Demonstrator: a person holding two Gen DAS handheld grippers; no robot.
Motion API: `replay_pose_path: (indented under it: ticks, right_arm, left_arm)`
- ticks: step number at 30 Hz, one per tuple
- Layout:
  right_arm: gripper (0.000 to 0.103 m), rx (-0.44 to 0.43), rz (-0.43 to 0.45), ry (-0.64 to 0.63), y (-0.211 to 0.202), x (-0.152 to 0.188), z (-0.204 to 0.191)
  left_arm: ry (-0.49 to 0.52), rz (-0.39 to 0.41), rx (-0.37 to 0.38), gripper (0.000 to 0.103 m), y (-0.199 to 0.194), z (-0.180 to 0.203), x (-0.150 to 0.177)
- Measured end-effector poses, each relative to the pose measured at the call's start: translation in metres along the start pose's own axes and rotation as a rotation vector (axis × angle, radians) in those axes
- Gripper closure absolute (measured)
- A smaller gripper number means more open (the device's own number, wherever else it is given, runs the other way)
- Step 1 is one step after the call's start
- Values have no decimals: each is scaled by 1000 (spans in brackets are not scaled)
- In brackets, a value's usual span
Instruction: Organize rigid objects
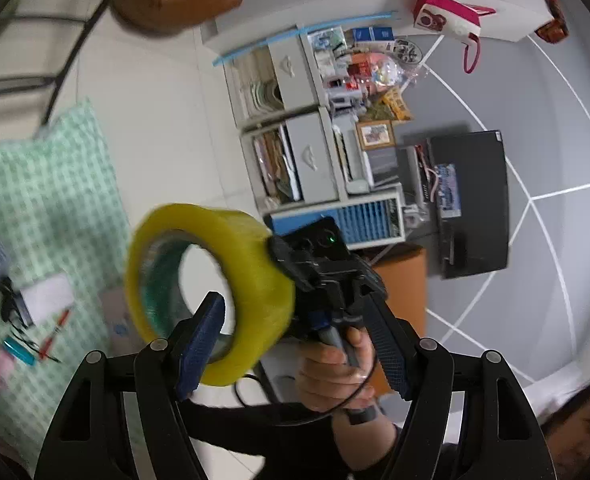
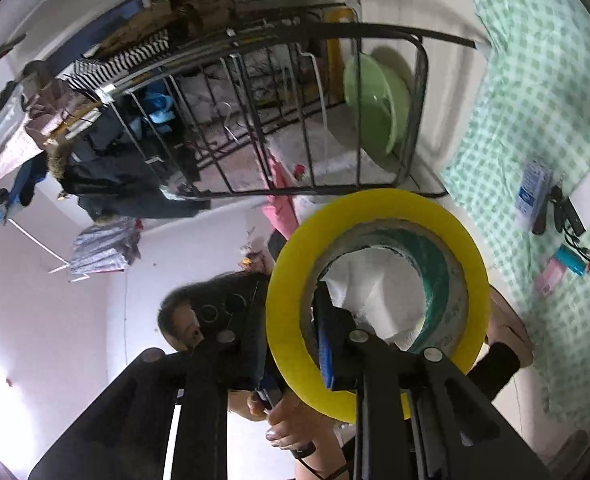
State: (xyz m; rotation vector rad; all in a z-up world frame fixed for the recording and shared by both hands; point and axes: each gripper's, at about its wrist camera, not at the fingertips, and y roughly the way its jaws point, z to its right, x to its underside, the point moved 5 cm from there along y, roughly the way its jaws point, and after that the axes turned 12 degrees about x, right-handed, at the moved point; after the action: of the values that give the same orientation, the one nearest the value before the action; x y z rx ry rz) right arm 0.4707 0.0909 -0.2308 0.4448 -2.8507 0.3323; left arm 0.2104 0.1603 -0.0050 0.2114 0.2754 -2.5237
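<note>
A roll of yellow tape hangs in the air in front of me, its hole facing the left wrist camera. My right gripper comes in from the far side and is shut on the roll's wall. In the right wrist view one blue pad sits inside the hole of the roll, and the right gripper pinches the yellow wall. My left gripper is open. Its left finger stands in front of the hole, its right finger well clear of the roll. A hand holds the right gripper's handle.
A green checked cloth carries a white card, a red pen, a blue box and other small items. Grey drawer units and a black monitor stand beyond. A black metal frame and green basin lie opposite.
</note>
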Motion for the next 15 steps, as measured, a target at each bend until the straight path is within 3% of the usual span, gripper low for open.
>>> replay_pose_path:
  ticks: [6,11,15]
  right_arm:
    - [80,-28,25,-13,-12,-2,-9]
    - [80,-3,47,-2,-25,-5,-2]
    - [80,35,75,52,-36,-11,20]
  left_arm:
    - [78,84,-138,34,-29,24,7]
    - [40,221,-109,32,-72,38,19]
    - [21,297,-156,32,-100,46,31]
